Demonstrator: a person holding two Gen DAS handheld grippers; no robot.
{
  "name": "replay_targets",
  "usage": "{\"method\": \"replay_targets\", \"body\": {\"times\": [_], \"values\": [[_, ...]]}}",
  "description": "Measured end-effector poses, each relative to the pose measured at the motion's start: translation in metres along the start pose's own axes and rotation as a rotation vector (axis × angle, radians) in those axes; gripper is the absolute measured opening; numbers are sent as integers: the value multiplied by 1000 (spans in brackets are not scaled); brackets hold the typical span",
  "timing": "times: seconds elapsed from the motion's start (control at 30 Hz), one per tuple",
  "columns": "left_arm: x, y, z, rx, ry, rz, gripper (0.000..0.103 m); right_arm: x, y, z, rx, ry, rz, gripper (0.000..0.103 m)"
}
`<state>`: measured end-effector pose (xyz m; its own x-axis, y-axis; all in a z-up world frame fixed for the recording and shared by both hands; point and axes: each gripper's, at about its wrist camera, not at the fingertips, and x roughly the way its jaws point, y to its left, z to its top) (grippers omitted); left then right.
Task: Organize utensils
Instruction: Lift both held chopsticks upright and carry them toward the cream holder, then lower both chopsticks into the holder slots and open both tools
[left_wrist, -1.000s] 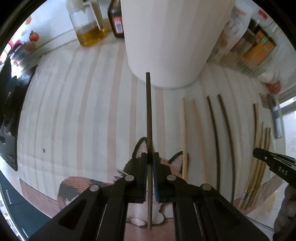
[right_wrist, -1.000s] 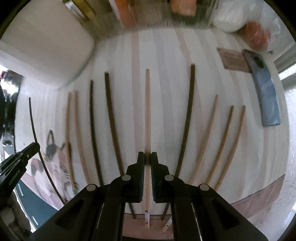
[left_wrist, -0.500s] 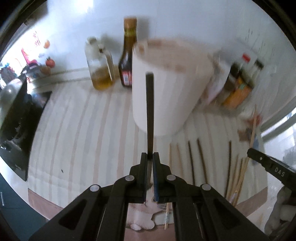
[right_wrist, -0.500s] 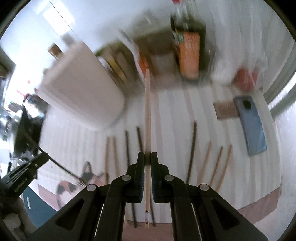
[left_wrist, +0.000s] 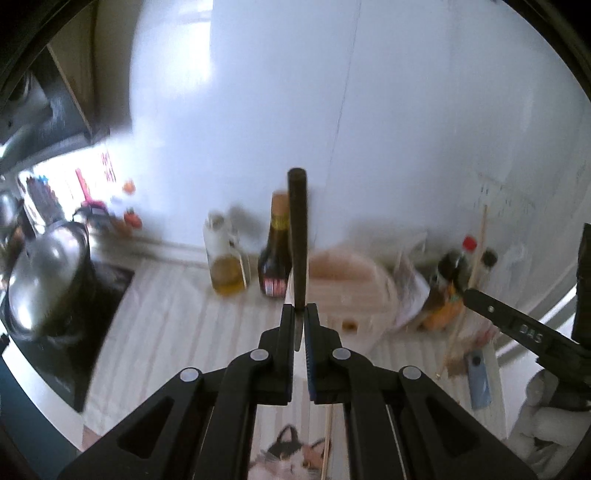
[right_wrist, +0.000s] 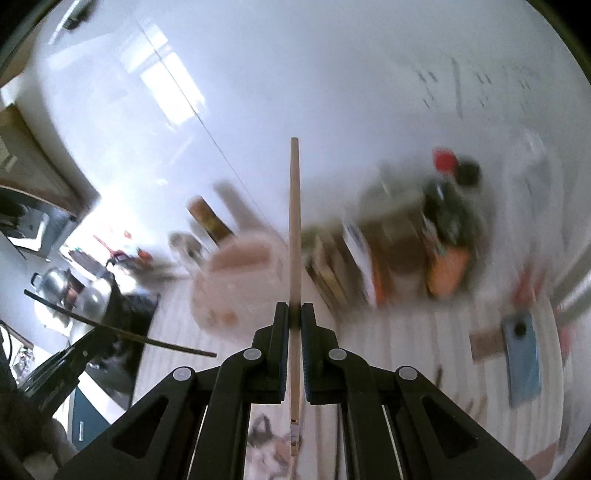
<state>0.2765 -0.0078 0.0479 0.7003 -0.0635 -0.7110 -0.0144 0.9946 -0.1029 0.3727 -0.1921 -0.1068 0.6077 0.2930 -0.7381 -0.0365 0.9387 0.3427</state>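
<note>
My left gripper (left_wrist: 299, 317) is shut on a dark chopstick (left_wrist: 297, 236) that points up and forward, high above the counter. My right gripper (right_wrist: 294, 315) is shut on a light wooden chopstick (right_wrist: 294, 229), also raised. A white round holder (left_wrist: 351, 284) stands on the striped mat behind the dark chopstick; it also shows in the right wrist view (right_wrist: 236, 280). The right gripper (left_wrist: 517, 325) shows at the right of the left wrist view, with its light chopstick (left_wrist: 476, 258). The left gripper's dark chopstick (right_wrist: 122, 332) crosses the left of the right wrist view. Both views are blurred.
An oil jug (left_wrist: 225, 262) and a dark sauce bottle (left_wrist: 275, 258) stand by the wall left of the holder. Bottles and packets (left_wrist: 450, 280) crowd the right. A pot (left_wrist: 44, 288) sits on the stove at left. A blue phone (right_wrist: 522, 362) lies on the mat.
Both grippers have risen and tilted up with their chopsticks, from close over the mat to high above it. The rows of chopsticks on the mat have dropped out of sight.
</note>
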Motion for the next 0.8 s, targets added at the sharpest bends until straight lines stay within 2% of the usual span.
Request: {"method": "replay_targets", "body": {"times": [0.23,0.43,0.6,0.8], "values": [[-9,-5,51,6,-83,-7,3,4,37,64,-27,-121,22,6],[3,-10,86,1,-111,-41,3,26,51,100,-42,-175,18,6],[43,-16,99,21,-41,-83,3,55,52,114,-37,-202,8,6],[89,-15,91,33,67,-101,3,94,44,115,-24,-232,2,6]]}}
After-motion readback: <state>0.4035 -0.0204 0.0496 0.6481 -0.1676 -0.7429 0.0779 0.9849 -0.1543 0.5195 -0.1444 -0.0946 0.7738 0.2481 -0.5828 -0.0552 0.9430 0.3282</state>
